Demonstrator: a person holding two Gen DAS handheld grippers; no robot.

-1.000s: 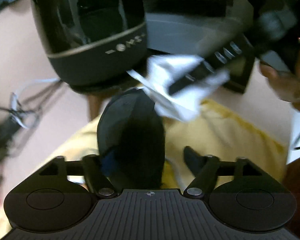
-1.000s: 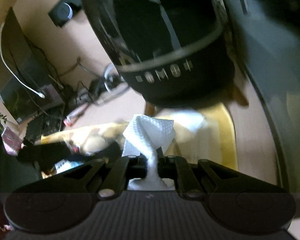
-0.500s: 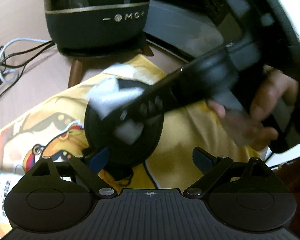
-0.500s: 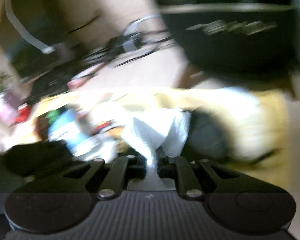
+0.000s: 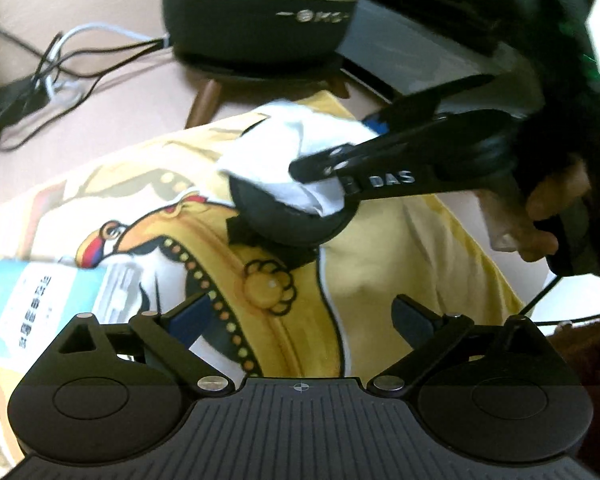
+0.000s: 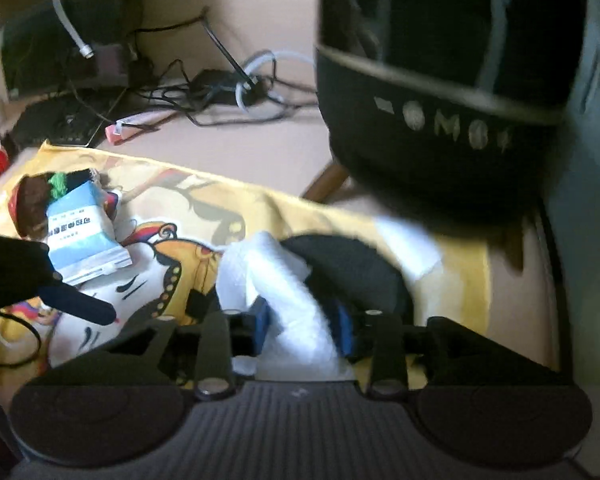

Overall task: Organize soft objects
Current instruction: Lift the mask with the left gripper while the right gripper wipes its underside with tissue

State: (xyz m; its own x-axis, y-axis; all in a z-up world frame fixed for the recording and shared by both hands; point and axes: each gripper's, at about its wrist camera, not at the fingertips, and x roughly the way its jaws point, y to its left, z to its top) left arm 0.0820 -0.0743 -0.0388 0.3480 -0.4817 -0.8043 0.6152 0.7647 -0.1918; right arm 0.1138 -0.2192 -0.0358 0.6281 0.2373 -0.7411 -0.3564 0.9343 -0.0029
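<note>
While the right hand-held gripper [image 6: 300, 332] reaches across the yellow cloth [image 5: 400, 248], its 2 blue-padded fingers [image 6: 260, 326] are clamped on a white tissue [image 6: 296, 312]. The tissue is bunched between the pads and its free end drapes onto a black pad [image 5: 292, 220] lying on the cloth. Judged from this, the grip is taken low on the tissue so the loose part can be laid or dragged over the pad; whether it is being set down or lifted off cannot be settled from these views.

The left hand-held gripper [image 5: 300, 320] hovers over the printed figure on the cloth, jaws spread wide, holding nothing and touching nothing. It appears to be standing clear to leave the right one room.

A pale blue packet [image 6: 84, 240] rests on the far-left part of the cloth, with a dark bundle [image 6: 36, 208] behind it, apart from the tissue. The cloth seems to serve as the collecting surface on the tabletop [image 6: 228, 156]. A black speaker [image 5: 256, 20] stands just beyond the cloth's edge, and cables [image 6: 204, 92] lie further off.

The person's hand [image 5: 540, 216] wraps the right grip handle.
</note>
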